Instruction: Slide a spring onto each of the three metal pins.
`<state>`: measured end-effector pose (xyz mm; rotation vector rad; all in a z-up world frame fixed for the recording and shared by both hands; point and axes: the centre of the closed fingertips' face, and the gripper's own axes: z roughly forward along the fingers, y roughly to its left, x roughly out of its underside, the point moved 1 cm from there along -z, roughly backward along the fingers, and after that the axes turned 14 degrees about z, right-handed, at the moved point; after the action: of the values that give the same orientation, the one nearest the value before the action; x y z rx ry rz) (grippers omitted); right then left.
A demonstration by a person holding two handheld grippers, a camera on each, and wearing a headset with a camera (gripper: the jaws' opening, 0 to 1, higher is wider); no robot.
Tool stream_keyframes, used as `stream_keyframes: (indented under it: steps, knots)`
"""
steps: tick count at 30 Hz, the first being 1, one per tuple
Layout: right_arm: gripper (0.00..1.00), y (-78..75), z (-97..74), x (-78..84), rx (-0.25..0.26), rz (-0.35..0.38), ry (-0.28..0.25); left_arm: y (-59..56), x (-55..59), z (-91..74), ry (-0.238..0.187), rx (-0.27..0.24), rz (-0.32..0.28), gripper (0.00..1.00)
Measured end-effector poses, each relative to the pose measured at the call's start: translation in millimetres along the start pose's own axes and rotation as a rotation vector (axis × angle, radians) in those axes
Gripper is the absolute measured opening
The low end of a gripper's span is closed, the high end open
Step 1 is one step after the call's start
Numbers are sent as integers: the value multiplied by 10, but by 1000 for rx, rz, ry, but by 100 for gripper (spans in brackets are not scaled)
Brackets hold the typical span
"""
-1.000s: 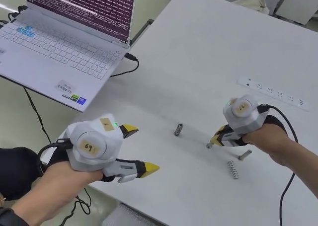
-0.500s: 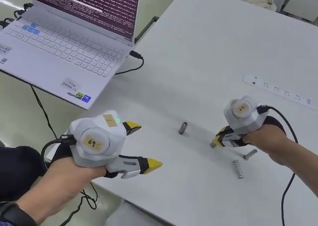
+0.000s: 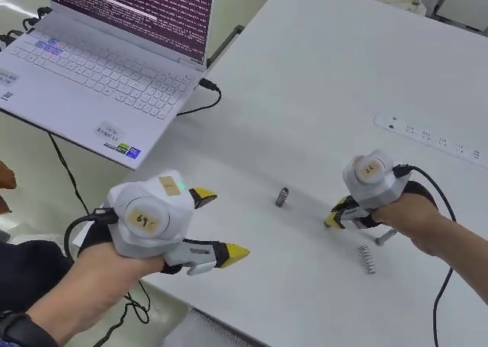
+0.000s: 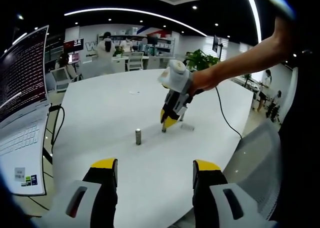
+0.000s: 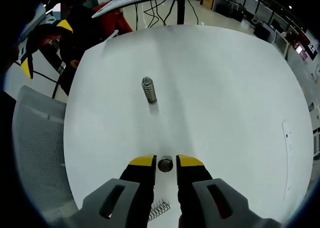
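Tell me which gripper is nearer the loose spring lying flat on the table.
Right. The right gripper, shut on a metal pin, is just beside the loose spring; the left gripper, open, is well off, beyond the upright spring-covered pin.

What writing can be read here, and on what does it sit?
"69", seemingly, handwritten: round label on the left gripper.
Top label of the right gripper: too blurred to read.
Laptop screen text: too small.
Laptop stickers: too small.
Keyboard keys: too small.
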<state>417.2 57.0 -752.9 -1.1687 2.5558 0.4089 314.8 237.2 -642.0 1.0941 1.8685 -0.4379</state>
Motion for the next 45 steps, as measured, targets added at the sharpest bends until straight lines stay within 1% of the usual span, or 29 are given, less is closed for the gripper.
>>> stream_keyframes:
  steps: [5, 11, 18, 24, 30, 39, 45]
  knots:
    - [17, -9, -81, 21, 4, -3, -17, -12, -49, 5, 1, 1, 12, 57]
    - [21, -8, -220, 85, 19, -11, -34, -45, -72, 6, -1, -5, 13, 57]
    - [24, 29, -378, 155, 33, -16, -62, -94, -143, 4, -18, -10, 10, 56]
    - [25, 36, -522, 246, 53, -6, -83, -139, -212, -3, -27, -11, 23, 57]
    - [27, 45, -650, 344, 68, 17, -111, -188, -250, -4, -32, -9, 30, 57]
    - [29, 100, -850, 500, 86, 75, -177, -258, -284, -3, -41, -9, 33, 57]
    - [30, 146, -997, 653, 101, 113, -217, -285, -306, 4, -47, -8, 32, 56]
